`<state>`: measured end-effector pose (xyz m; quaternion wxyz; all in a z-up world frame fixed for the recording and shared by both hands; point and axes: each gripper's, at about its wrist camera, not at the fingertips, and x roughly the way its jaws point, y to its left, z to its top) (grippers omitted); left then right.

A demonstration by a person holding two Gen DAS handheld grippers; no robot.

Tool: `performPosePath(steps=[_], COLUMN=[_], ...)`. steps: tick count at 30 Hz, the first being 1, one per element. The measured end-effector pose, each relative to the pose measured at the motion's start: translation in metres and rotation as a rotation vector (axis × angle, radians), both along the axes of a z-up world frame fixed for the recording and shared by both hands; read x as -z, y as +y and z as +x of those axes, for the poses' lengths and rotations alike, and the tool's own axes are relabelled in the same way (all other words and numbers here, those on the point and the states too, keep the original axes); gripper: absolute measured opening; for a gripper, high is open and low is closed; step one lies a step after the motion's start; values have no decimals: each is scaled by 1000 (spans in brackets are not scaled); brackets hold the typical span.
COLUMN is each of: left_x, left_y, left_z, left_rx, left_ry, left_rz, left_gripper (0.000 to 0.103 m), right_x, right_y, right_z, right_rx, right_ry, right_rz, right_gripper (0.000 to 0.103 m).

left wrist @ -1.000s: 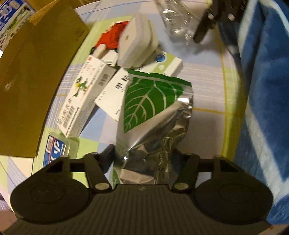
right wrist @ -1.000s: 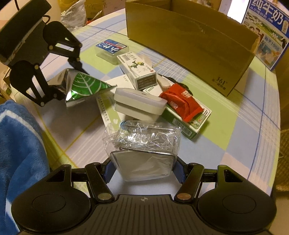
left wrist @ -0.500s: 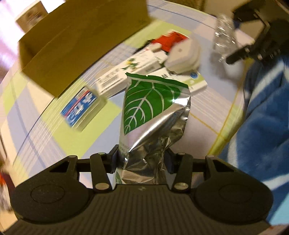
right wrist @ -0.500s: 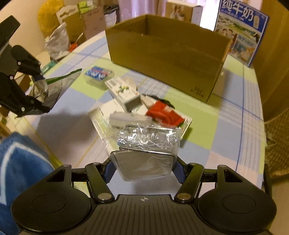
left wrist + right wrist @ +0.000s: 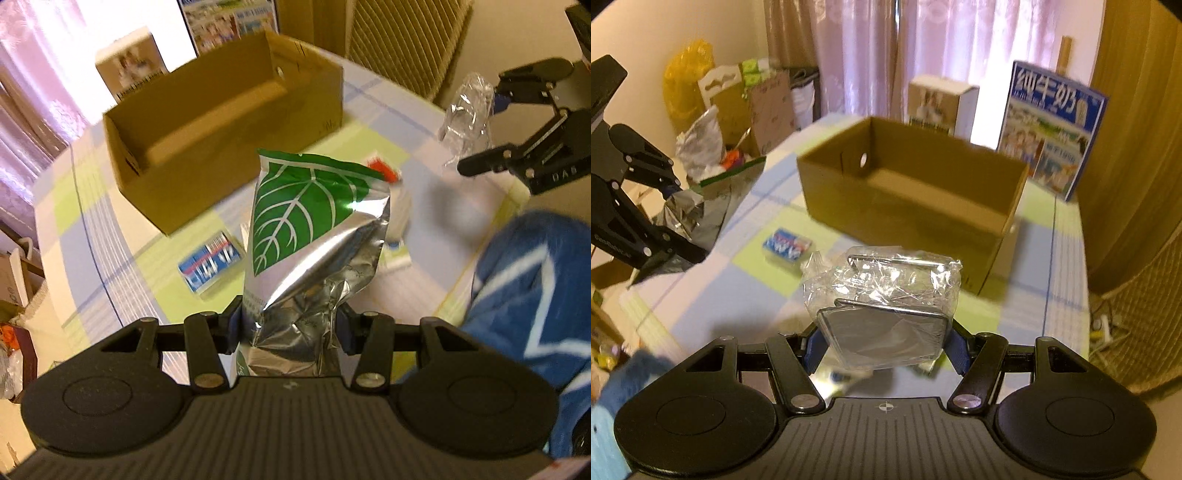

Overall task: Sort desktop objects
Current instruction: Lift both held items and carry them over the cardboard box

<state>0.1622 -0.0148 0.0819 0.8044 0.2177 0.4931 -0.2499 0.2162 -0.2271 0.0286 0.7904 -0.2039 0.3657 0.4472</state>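
Note:
My left gripper (image 5: pixel 288 328) is shut on the crumpled lower end of a silver foil pouch with a green leaf print (image 5: pixel 310 229), held up above the table. The same pouch (image 5: pixel 713 199) and left gripper (image 5: pixel 670 254) show at the left of the right wrist view. My right gripper (image 5: pixel 884 341) is shut on a clear plastic-wrapped packet with a flat metallic piece inside (image 5: pixel 882 295), also lifted; the packet (image 5: pixel 469 118) appears at the upper right of the left wrist view. An open cardboard box (image 5: pixel 912 192) stands beyond both, its inside bare as far as I can see.
A small blue and white packet (image 5: pixel 210 264) lies on the checked tablecloth (image 5: pixel 1049 273) near the box. A red item (image 5: pixel 384 171) and white boxes peek out behind the pouch. A blue milk carton (image 5: pixel 1052 129) stands behind the box. Blue fabric (image 5: pixel 532 280) lies at the right.
Both grippers rose from the pile with their loads, so the table looks farther away. The left view rolled, and the box's open top now faces the cameras.

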Motion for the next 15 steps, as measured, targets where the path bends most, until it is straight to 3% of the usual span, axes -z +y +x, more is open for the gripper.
performPosePath(steps=[8, 15], left_x=[-27, -34], left_y=[-11, -14], left_z=[52, 108], left_rx=[-56, -178], left_ry=[-55, -82], left_rz=[-29, -46], left_gripper=[44, 44], right_x=[-25, -25], right_y=[34, 57], right_z=[49, 105], right_rx=[34, 120], right_ry=[-21, -4], right_rz=[48, 99], right_gripper=[62, 62])
